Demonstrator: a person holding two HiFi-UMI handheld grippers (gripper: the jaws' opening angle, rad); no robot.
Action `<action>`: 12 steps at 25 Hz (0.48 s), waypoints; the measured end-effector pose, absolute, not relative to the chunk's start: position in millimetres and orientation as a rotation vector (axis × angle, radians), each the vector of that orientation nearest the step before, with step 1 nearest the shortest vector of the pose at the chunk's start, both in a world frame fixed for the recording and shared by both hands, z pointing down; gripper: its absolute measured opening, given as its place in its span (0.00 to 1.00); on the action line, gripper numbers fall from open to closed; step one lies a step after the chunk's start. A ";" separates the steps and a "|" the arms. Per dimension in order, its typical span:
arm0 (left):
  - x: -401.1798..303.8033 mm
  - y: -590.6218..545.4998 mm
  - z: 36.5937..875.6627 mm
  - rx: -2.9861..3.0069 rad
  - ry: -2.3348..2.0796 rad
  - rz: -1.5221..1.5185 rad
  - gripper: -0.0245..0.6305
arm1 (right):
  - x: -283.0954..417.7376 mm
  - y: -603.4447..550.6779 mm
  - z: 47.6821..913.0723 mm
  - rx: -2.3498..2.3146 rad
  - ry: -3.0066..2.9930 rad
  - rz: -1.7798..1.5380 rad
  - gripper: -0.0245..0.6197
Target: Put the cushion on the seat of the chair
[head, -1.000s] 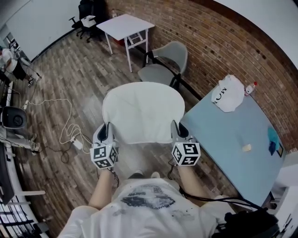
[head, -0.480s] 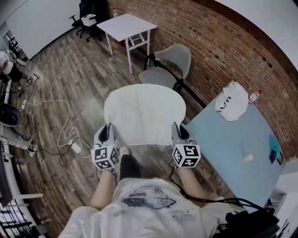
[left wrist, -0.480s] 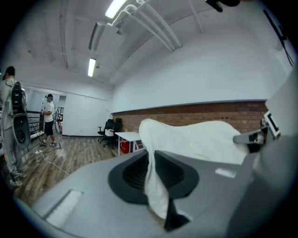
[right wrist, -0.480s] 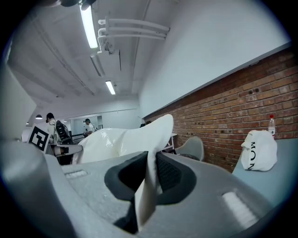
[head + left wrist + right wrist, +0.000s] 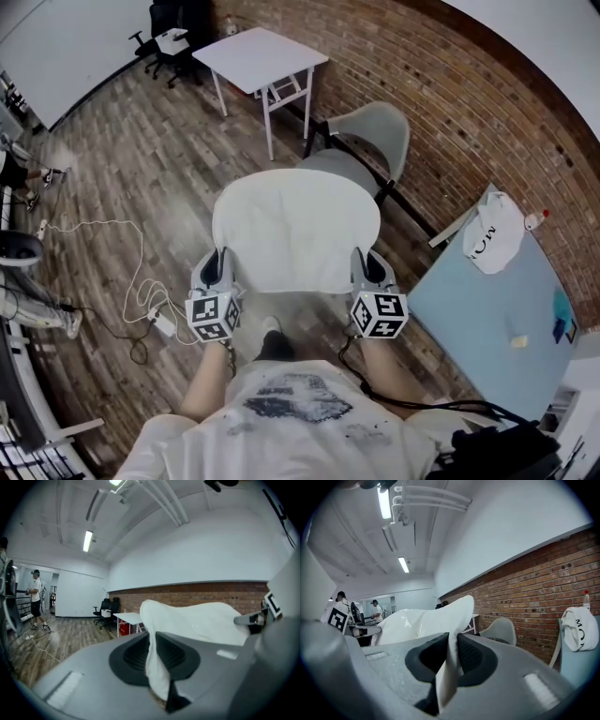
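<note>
Head view: the left tool [image 5: 218,270] is clenched on the left edge of the cushion [image 5: 295,225], held flat, long axis side to side. The right tool [image 5: 367,270] pinches its right edge. The chair [image 5: 382,127] stands just beyond, slightly right, likely nearer the right hand.
</note>
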State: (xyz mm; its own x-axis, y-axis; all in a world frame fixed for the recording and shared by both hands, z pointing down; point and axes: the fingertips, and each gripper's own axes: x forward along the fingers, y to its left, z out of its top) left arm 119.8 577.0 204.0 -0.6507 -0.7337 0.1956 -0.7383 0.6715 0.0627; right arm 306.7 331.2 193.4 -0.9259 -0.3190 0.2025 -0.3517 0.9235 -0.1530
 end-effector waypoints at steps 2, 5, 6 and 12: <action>82.7 576.5 202.3 1.210 -2.670 0.038 0.09 | 271.4 335.0 190.9 0.526 -2.907 0.284 0.10; 38.2 576.3 200.8 1.240 -2.653 0.038 0.09 | 231.2 340.2 190.3 0.555 -2.899 0.292 0.10; 25.1 576.0 200.5 1.252 -2.649 0.038 0.09 | 220.4 341.1 190.2 0.567 -2.898 0.294 0.10; -36.0 567.1 205.0 1.312 -2.616 0.026 0.09 | 176.7 342.0 193.2 0.641 -2.880 0.299 0.10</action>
State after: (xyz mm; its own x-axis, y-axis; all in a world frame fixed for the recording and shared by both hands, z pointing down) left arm -36.0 567.1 205.0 -0.5797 -0.7902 0.1989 -0.7940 0.6027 0.0800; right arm 176.7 342.0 193.2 -0.8918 -0.3988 0.2135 -0.4342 0.8871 -0.1565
